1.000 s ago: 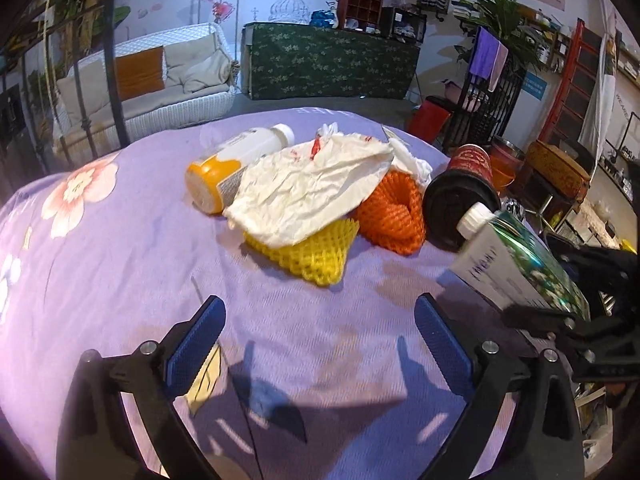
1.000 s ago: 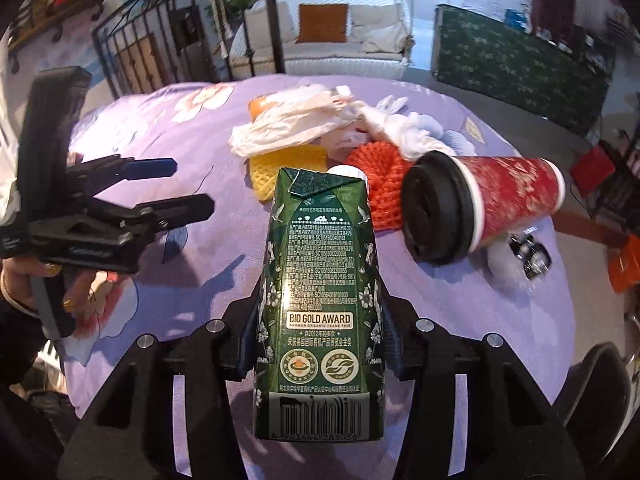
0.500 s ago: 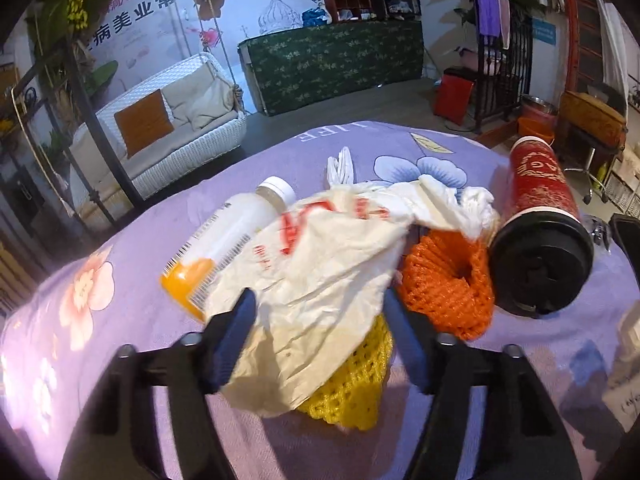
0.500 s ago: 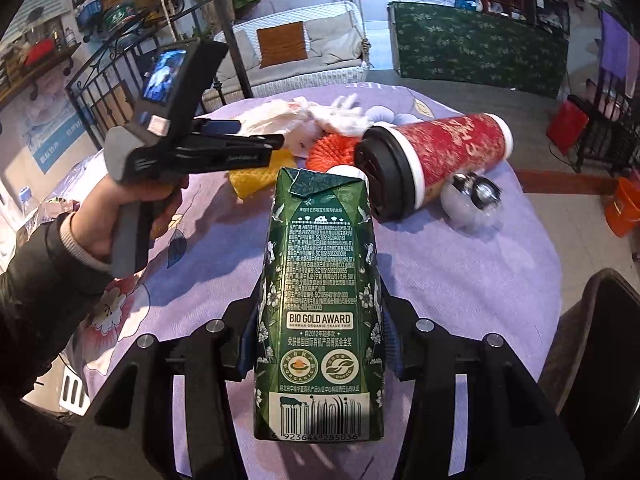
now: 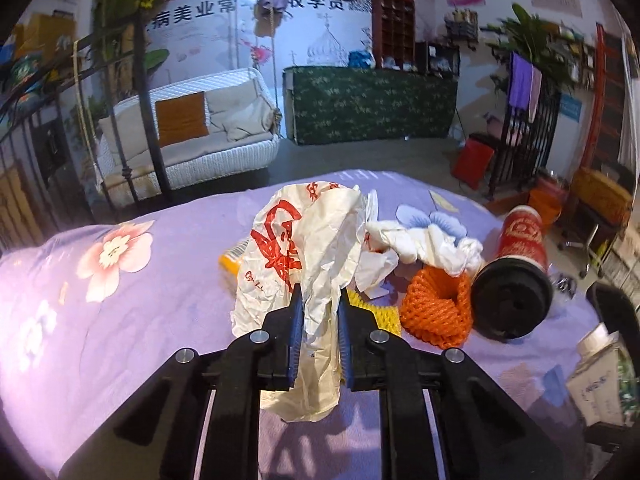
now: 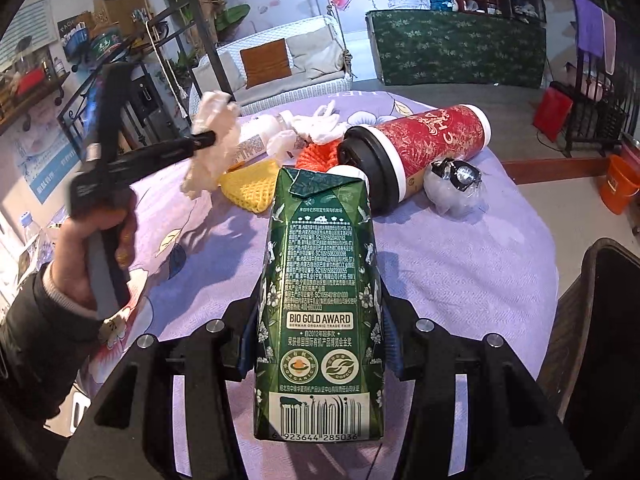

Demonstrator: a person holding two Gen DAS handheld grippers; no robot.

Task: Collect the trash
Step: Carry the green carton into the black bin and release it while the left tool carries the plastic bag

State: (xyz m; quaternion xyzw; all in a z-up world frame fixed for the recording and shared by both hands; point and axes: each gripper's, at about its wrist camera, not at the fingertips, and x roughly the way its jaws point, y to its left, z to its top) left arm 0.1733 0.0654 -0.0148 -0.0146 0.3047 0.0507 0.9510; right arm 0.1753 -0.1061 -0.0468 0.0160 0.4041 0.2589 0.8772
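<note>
Purple tablecloth (image 5: pixel 140 320) | left jaws pinch white bag (image 5: pixel 316 280), hiding bottle (image 5: pixel 232 258) | right jaws clamp green carton (image 6: pixel 320 308)

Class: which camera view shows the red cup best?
The right wrist view: the red cup lies on its side, whole, black lid to white base, beyond the green carton. The left wrist view shows it end-on, mostly lid.

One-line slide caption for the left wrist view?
Left tool shut on crumpled white bag, lifted above the purple tablecloth.

Left claw (image 5: pixel 319 304) clamped on white plastic bag (image 5: pixel 304 248); orange net (image 5: pixel 436 308), red cup (image 5: pixel 516 276) beside.
</note>
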